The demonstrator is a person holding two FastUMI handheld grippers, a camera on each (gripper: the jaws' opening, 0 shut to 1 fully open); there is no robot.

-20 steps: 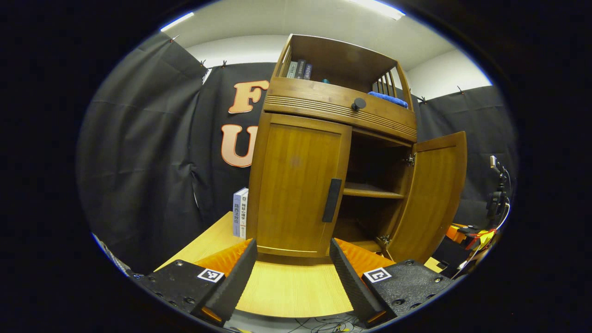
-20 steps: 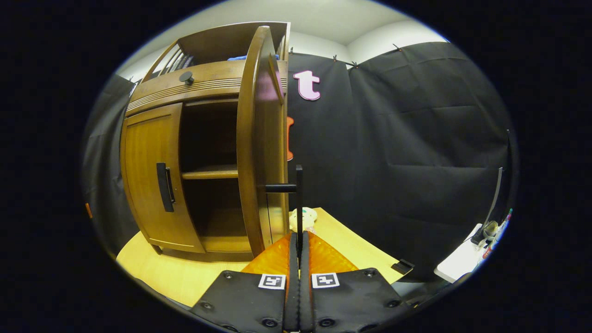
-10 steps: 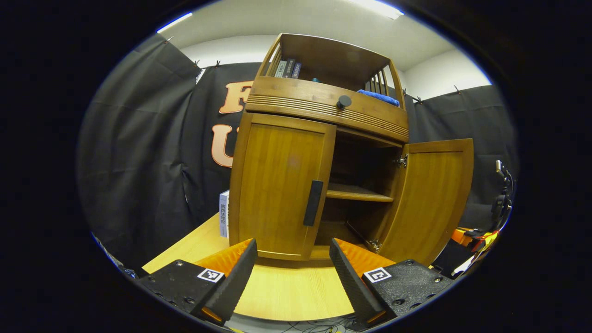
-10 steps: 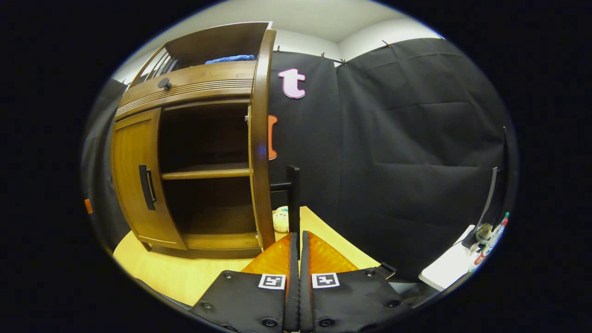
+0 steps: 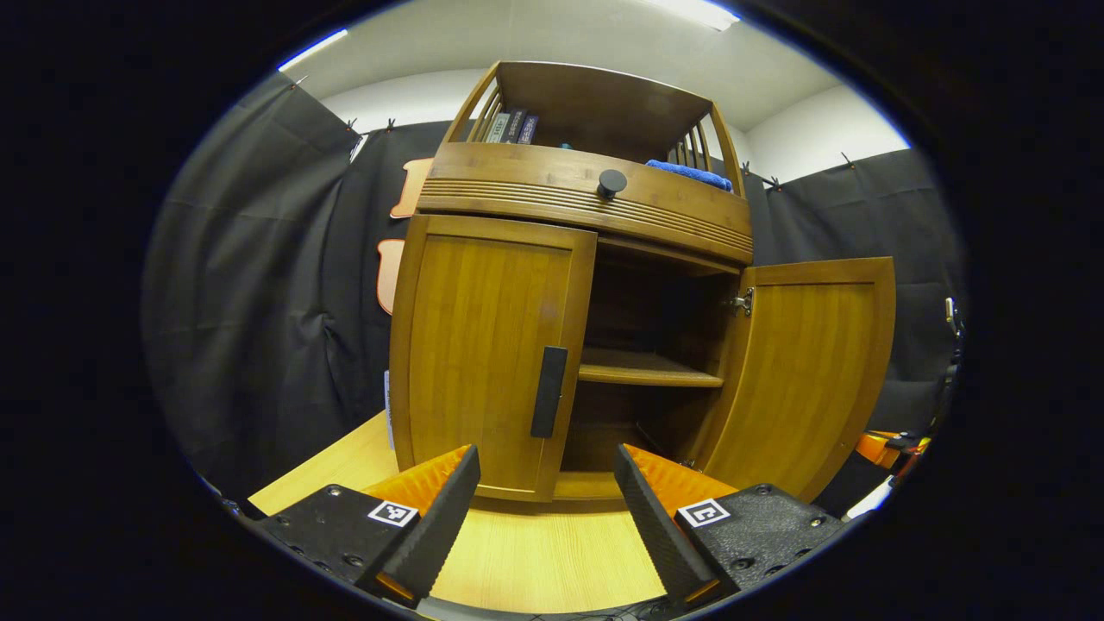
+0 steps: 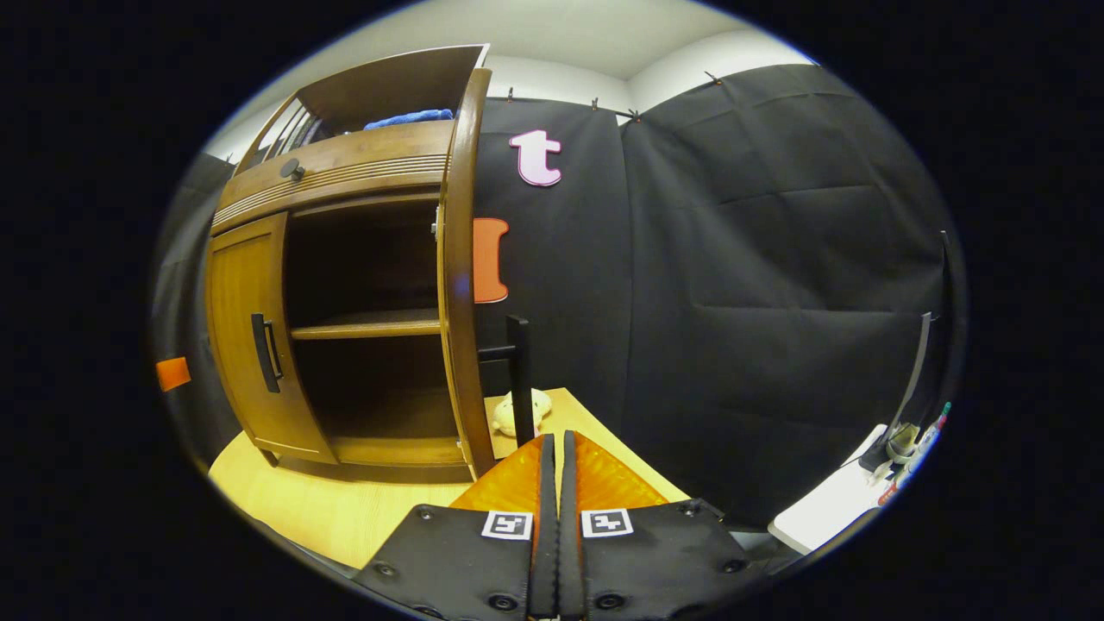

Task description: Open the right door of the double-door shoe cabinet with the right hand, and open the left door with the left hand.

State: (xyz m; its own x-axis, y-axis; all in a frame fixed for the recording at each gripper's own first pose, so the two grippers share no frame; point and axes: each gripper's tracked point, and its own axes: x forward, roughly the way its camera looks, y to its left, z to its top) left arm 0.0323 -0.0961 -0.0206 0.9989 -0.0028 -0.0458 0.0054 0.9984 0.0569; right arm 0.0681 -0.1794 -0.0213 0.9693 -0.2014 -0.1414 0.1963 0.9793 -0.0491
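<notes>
The wooden shoe cabinet point(image 5: 586, 190) stands on a light wood table point(image 5: 552, 561). Its left door point(image 5: 483, 345) is closed, with a dark vertical handle point(image 5: 548, 392). My left gripper point(image 5: 545, 459) is open and sits a short way in front of that handle, touching nothing. The right door point(image 5: 811, 362) stands swung wide open, showing a shelf inside. In the right gripper view that door point(image 6: 455, 285) is edge-on, and its handle point(image 6: 518, 371) sits just left of and beyond my right gripper point(image 6: 556, 444), which is shut on nothing.
A round knob point(image 5: 611, 182) sits on the drawer front. Books point(image 5: 511, 128) and a blue cloth point(image 5: 690, 172) lie on the top shelf. A small plush toy point(image 6: 509, 414) rests on the table behind the open door. A white side table point(image 6: 828, 509) is at the right.
The right door has swung wider, and its handle has left the right gripper's fingers and now lies to their left. The left gripper has shifted so the left door's handle lines up between its fingers.
</notes>
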